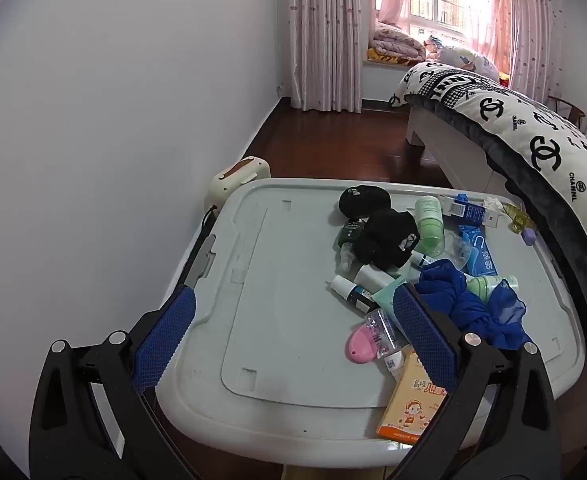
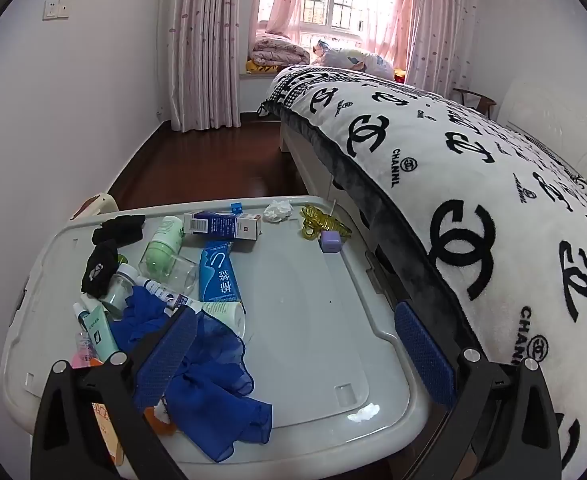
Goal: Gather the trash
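1. The left tool (image 1: 293,332) hangs over the near part of a pale grey storage-box lid (image 1: 229,264), tilted downward, its blue-padded fingers spread wide with nothing between them.
2. The right tool (image 2: 293,354) hangs over the same lid (image 2: 313,280), also spread wide and holding nothing; its left finger shows in front of a crumpled blue cloth (image 2: 213,380), though whether they touch I cannot tell.
3. Trash: a crumpled white tissue (image 2: 277,211) lies at the far edge of the lid, near a yellow hair clip (image 2: 321,222) and a small purple cube (image 2: 329,242).
4. A second small white scrap (image 2: 363,413) lies on the near part of the lid, between the right tool's fingers in the right wrist view.
5. A pile of toiletries fills the middle of the lid: a light green bottle (image 1: 429,220), a dark green bottle (image 1: 349,240), a blue toothpaste box (image 2: 219,272), a white-and-blue carton (image 2: 225,225) and several small tubes.
6. Two black caps (image 1: 389,240) lie among the bottles, just beside the dark green one.
7. A pink oval thing (image 1: 363,344) and an orange box (image 1: 413,404) lie close to the left tool's right finger.
8. A bed (image 2: 473,200) with a black-and-white patterned blanket stands along the right side of the lid.
9. Pink curtains (image 1: 325,32) hang by the window at the far end of the room.
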Motion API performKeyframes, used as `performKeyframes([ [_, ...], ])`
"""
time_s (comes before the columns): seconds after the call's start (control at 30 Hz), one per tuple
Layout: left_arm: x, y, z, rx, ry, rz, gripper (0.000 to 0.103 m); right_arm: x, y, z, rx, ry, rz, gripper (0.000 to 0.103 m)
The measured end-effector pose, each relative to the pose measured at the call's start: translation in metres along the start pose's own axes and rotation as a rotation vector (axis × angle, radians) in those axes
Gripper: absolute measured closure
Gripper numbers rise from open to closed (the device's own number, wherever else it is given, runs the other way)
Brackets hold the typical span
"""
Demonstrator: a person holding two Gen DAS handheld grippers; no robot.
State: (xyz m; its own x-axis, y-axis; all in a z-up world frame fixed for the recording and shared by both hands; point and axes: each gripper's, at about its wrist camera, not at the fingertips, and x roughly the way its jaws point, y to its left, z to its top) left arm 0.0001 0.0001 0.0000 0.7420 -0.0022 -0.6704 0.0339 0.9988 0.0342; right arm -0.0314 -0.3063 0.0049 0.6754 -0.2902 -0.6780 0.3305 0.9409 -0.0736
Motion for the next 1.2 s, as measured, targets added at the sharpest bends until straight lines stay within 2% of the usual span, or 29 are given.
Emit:
performKeyframes([
  [1.2, 0.0015, -0.0057, -0.0032, 0.017, 0.016, 0.005, 0.006, 0.0059, 0.0008, -0.0040, -0.004, 0.022, 0.007, 0.005],
])
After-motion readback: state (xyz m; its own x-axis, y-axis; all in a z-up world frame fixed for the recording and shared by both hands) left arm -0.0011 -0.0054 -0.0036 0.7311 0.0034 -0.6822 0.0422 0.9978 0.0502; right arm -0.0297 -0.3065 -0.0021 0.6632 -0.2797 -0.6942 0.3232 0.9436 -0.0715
